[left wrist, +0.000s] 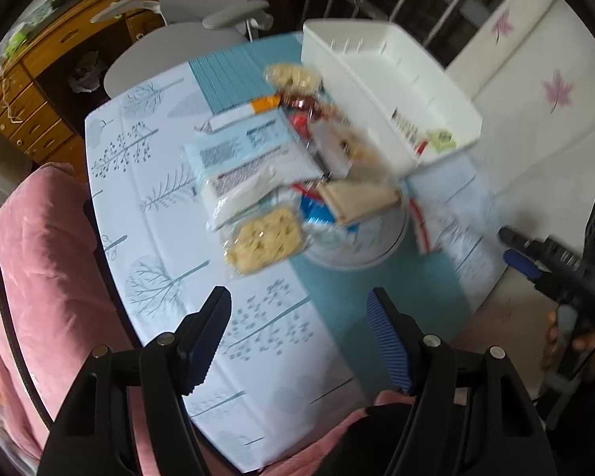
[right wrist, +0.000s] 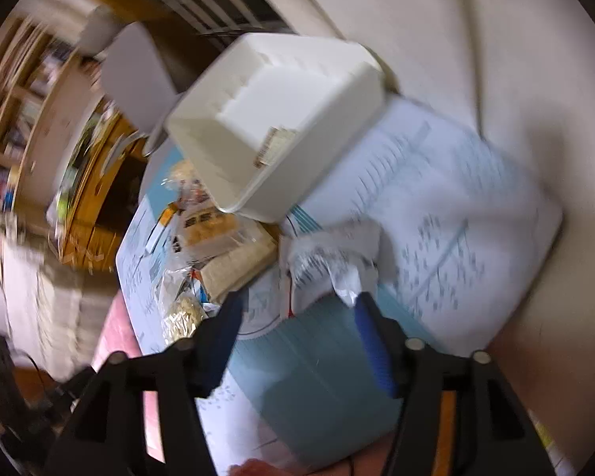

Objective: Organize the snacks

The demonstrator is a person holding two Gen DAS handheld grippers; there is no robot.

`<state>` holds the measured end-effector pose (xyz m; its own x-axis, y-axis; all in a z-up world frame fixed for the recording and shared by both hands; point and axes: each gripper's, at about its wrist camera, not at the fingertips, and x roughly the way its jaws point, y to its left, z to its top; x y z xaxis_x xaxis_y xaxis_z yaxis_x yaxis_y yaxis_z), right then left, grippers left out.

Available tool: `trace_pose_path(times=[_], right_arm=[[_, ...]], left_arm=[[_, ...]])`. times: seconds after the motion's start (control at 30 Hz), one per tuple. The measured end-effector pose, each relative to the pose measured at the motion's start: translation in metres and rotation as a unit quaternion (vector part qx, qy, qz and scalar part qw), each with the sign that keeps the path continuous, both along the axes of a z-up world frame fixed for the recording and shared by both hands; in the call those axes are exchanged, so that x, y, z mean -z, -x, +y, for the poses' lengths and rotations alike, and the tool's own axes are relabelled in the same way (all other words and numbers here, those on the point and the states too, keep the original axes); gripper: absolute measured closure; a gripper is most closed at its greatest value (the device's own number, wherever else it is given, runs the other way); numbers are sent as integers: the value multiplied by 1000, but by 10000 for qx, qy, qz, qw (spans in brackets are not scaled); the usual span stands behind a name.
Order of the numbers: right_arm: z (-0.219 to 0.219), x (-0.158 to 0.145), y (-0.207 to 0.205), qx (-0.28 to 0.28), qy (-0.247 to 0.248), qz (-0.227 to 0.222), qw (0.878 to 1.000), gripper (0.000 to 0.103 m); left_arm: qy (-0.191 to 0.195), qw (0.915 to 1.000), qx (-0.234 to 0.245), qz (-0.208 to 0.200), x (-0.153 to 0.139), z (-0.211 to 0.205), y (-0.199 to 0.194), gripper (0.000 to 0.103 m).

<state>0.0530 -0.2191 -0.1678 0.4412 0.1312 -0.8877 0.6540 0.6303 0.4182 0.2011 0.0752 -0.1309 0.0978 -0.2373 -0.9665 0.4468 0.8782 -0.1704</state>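
A pile of wrapped snacks [left wrist: 281, 174] lies on the table, partly on a round white plate [left wrist: 361, 246]: a yellow cracker pack [left wrist: 263, 240], a sandwich pack [left wrist: 357, 198] and white packets [left wrist: 250, 150]. A white bin [left wrist: 388, 91] stands behind them with a few small packs inside. My left gripper [left wrist: 297, 337] is open and empty, above the near table. My right gripper [right wrist: 297, 337] is open and empty, just short of a crumpled white wrapper [right wrist: 337, 261]; it also shows at the right of the left wrist view [left wrist: 523, 254]. The bin [right wrist: 273, 119] and pile [right wrist: 210, 254] show blurred.
The table wears a white and teal tree-print cloth [left wrist: 158, 206]. A pink cushioned seat [left wrist: 31, 261] is at the left, a grey office chair [left wrist: 202, 23] and a wooden desk [left wrist: 39, 79] beyond. A white wall [left wrist: 543, 99] stands to the right.
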Motion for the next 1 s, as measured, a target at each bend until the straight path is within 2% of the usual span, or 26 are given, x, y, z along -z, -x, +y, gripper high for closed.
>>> trace_pose_path(times=[0.1, 0.23, 0.33, 0.4, 0.5, 0.7, 1.0], right_arm=[[-3, 15, 10, 516, -507, 83, 9973, 18], [0, 27, 9, 679, -657, 191, 9953, 15], [0, 41, 2, 758, -817, 294, 9933, 11], [-4, 49, -3, 840, -885, 385, 9918, 8], [-9, 61, -11, 919, -930, 567, 9898, 6], [-20, 81, -30, 918, -850, 927, 9878, 6], [-28, 109, -51, 850, -939, 1452, 9813, 6]], left_arm=[[-68, 9998, 76, 183, 15, 3, -6, 33], [-337, 9987, 178, 342, 39, 0, -19, 32], [-523, 9970, 265, 508, 60, -8, -31, 27], [-649, 9953, 340, 636, 74, -14, -38, 19], [-869, 9921, 484, 760, 97, -26, -48, 13], [-1082, 9875, 540, 1011, 136, -41, -63, 12], [-1647, 9769, 1129, 766, 165, -65, -77, 12]])
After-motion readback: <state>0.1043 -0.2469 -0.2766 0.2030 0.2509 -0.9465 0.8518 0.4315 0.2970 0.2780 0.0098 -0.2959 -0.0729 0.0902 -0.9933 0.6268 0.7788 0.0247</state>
